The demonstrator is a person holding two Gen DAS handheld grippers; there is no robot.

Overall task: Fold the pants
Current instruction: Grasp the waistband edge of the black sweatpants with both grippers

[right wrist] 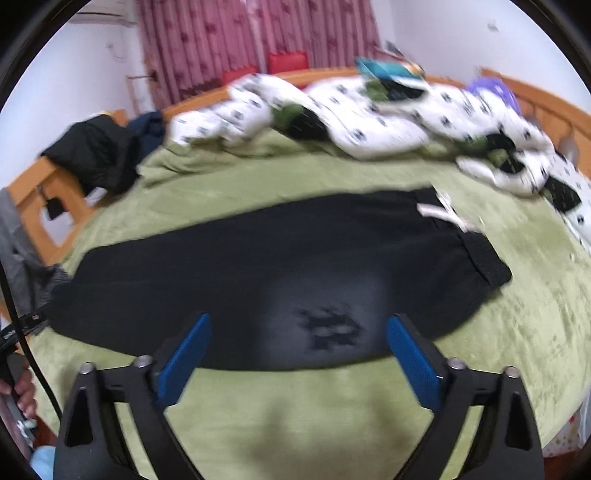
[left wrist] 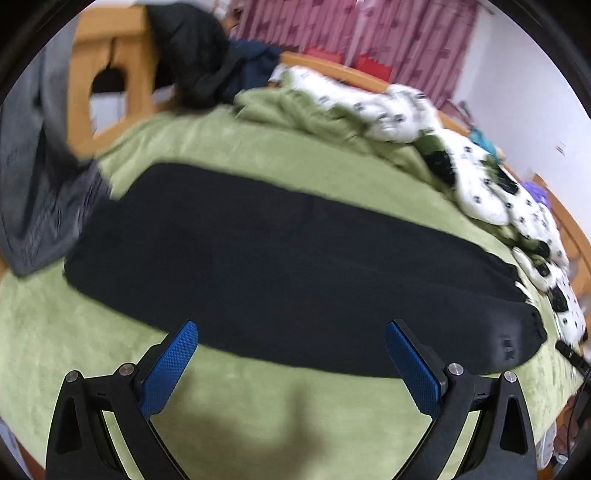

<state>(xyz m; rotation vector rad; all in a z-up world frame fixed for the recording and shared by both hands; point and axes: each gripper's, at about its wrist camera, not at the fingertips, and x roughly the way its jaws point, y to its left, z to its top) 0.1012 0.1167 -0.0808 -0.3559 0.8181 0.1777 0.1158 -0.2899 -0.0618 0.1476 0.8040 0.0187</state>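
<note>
Black pants point(left wrist: 280, 266) lie flat and lengthwise across a green blanket point(left wrist: 258, 406) on a bed, legs stacked together. In the right wrist view the pants point(right wrist: 258, 266) show their waistband with white drawstrings point(right wrist: 447, 214) at the right end. My left gripper point(left wrist: 291, 328) is open and empty, hovering over the near edge of the pants. My right gripper point(right wrist: 299, 325) is open and empty, also above the near edge, toward the waist half.
A white patterned duvet point(right wrist: 369, 122) is heaped along the far side of the bed. Dark clothes point(left wrist: 199, 62) hang over the wooden bed frame point(left wrist: 110, 74). A grey garment point(left wrist: 37, 177) hangs at the left. A pink curtain point(right wrist: 258, 33) covers the back wall.
</note>
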